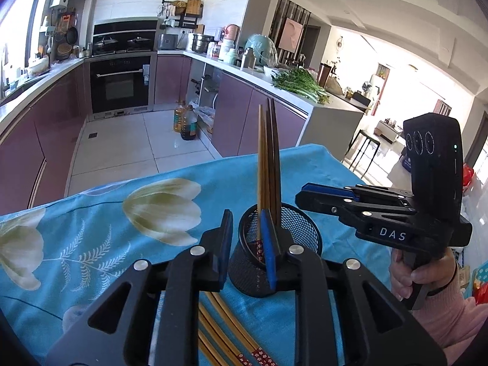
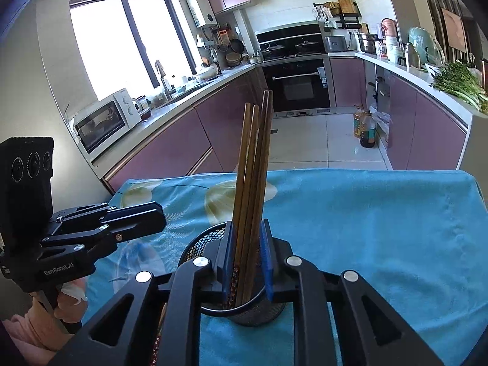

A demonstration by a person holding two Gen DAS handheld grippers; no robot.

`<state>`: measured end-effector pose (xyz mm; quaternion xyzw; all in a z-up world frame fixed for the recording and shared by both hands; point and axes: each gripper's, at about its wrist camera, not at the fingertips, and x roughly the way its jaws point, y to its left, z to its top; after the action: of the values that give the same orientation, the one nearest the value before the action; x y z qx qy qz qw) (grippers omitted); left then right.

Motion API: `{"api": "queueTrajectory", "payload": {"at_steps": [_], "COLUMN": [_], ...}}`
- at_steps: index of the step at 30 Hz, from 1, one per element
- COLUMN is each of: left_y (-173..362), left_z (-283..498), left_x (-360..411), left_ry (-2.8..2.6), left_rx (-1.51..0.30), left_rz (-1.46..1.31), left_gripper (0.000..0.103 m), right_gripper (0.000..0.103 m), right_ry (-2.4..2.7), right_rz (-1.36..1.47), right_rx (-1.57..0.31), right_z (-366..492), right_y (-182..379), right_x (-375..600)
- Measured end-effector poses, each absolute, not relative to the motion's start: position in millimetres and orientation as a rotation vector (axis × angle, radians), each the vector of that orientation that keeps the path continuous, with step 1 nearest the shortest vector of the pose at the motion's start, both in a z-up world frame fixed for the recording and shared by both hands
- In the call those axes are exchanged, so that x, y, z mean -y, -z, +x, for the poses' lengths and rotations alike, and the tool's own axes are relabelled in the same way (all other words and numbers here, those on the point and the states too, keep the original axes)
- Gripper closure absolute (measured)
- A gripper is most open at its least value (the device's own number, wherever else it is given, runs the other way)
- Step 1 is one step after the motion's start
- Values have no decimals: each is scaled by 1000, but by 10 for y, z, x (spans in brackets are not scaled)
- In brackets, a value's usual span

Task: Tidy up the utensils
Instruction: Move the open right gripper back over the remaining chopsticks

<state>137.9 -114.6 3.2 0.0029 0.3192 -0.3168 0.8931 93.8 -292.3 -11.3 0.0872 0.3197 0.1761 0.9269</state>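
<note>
I count 4 chopsticks [image 2: 250, 183] standing in the mesh cup [image 2: 195, 244], between my right gripper's [image 2: 247, 262] spread jaws. More loose chopsticks [image 1: 225, 332] lie below my left gripper [image 1: 244, 244], spread wide, empty. I judge the job roughly half finished.

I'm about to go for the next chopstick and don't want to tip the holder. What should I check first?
1. Mesh holder upright on the tablecloth: ok.
2. Chopsticks in the holder standing inside the rim, tips up: ok.
3. Right claw free of those chopsticks: not ok, its fingers flank the bundle above the rim; contact with the sticks, cannot tell.
4. Left claw open and empty: ok, though one finger overlaps the holder's near side in view; contact, cannot tell.
5. Loose chopsticks remaining on the cloth below the left claw: ok; how many, cannot tell.
</note>
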Motion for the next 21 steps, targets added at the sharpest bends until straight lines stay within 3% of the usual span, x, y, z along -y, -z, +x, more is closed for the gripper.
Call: {"api": "queueTrajectory", "payload": {"at_steps": [3, 8, 21], "left_y": [-106, -89, 823], "left_z": [1191, 937, 819], "left_x": [949, 621, 431], "left_ry": [617, 560, 499], "left_rx": [-594, -550, -780], "left_rz": [8, -1, 27], "left_gripper": [73, 68, 66], "right_gripper": [78, 72, 69], "right_ry": [-397, -502, -528], "right_rz": [158, 106, 68], "right_rx": [-605, -564, -827], "right_z": [766, 441, 456], "right_y": [11, -25, 826], "right_x": [2855, 2660, 2106]}}
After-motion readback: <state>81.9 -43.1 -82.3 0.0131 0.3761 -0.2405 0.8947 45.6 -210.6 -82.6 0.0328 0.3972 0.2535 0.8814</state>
